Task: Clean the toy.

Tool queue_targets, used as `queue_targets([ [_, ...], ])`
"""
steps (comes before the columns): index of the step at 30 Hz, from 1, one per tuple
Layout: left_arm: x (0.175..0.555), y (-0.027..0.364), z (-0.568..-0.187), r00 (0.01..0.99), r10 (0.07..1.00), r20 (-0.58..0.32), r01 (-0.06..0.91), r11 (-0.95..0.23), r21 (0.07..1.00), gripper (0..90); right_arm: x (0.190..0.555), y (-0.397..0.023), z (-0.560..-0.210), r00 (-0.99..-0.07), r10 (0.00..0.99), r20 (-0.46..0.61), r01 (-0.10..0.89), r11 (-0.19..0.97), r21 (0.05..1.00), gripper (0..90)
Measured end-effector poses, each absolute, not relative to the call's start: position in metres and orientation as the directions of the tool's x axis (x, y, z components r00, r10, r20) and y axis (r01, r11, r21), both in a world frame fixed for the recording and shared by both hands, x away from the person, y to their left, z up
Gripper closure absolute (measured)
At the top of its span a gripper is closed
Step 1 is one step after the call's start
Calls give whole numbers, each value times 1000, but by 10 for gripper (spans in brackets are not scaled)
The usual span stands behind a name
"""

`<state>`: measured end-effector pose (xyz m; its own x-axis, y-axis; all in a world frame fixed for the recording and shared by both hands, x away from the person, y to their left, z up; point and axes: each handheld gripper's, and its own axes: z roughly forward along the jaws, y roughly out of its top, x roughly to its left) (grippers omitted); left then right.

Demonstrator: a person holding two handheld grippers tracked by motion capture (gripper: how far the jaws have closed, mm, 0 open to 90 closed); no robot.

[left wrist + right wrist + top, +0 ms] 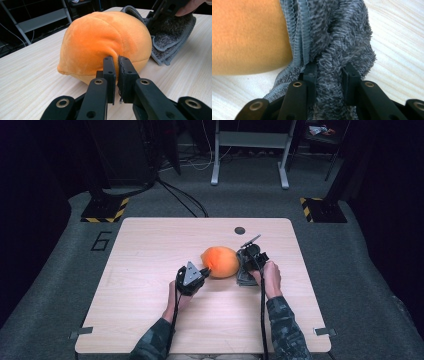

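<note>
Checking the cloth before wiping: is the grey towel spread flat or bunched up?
Bunched up. The grey towel lies in thick folded layers beside the orange plush, and the right tool pinches a fold of it.

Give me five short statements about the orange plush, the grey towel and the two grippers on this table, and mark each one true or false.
1. The left gripper pinches the fabric of the orange plush. True.
2. The right gripper is closed on a fold of the grey towel. True.
3. The grey towel lies draped over the top of the orange plush. False: it lies on the table beside the plush, on the right gripper's side.
4. The orange plush is lifted clear of the table. False: it rests on the tabletop.
5. The left gripper's jaws stand wide open around the plush. False: they are nearly together, nipping a small pinch of fabric.
</note>
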<state>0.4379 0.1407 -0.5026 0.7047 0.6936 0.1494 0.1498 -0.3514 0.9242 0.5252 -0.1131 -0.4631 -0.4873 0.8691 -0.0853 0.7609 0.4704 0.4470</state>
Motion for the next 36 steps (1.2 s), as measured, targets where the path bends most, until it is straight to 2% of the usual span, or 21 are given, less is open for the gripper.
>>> queue_targets([
  [6,438,141,-503,705,693,149,147,-348,926,850,510,-109,-426,-494,861,-123,703,478,526,698],
  [12,438,141,-503,705,693,150,143,-345,928,849,492,-72,-392,-600,787,-146,582,554,595,697],
  [16,438,141,-503,703,694,156,140,-350,926,849,490,-47,-391,-650,742,-163,537,600,592,697],
  [19,439,142,-504,702,695,153,144,-349,926,849,494,-39,-400,-646,745,-164,563,610,558,698],
  [23,439,141,-504,707,691,151,145,-351,925,850,500,-53,-405,-637,756,-149,576,596,559,698],
  [27,439,141,-504,707,691,150,146,-350,925,849,503,-70,-411,-600,788,-141,619,569,541,698],
  [30,439,141,-504,708,691,144,153,-349,925,849,513,-90,-426,-539,834,-114,682,512,521,697],
  [36,439,142,-504,708,691,147,152,-352,924,849,526,-106,-452,-492,867,-81,744,467,477,697],
])
